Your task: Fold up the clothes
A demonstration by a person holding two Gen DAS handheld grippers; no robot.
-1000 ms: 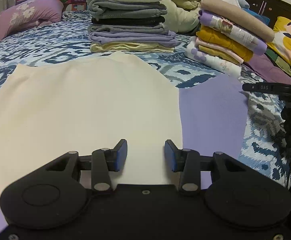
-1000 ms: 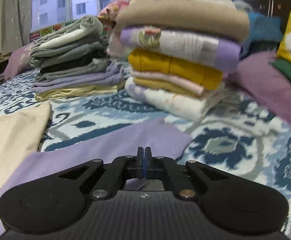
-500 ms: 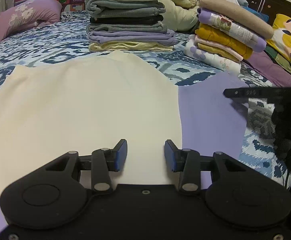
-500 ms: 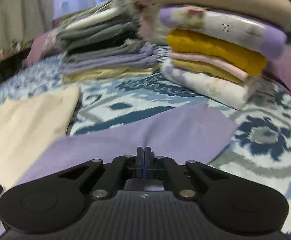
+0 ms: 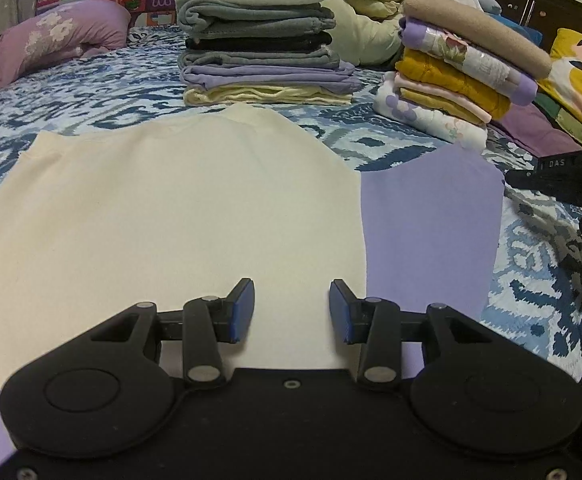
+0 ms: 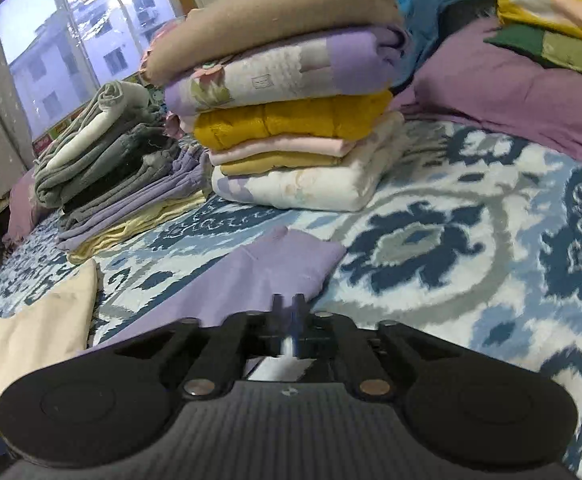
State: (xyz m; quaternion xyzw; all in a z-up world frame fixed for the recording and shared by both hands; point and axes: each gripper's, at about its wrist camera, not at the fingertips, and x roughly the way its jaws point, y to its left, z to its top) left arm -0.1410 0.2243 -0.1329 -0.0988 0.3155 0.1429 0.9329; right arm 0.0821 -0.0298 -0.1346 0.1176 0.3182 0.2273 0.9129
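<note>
Patterned bed (image 5: 91,92) carries cream garment (image 5: 171,208) flat beneath left gripper (image 5: 291,310), fingers parted; right gripper (image 6: 289,308) fingers nearly closed over lilac garment (image 6: 275,272), grasp indeterminable.

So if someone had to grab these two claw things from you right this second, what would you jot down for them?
Left claw: open, holding nothing, poised over the near edge of the cream garment.
Right claw: nearly shut; whether it grips the purple garment cannot be told.
Cream garment lies flat on the bedspread, with the purple one showing beside it on the right.
Done: two stacks of folded clothes at the back.
Left: fold the cream and purple pieces, then stack them.
</note>
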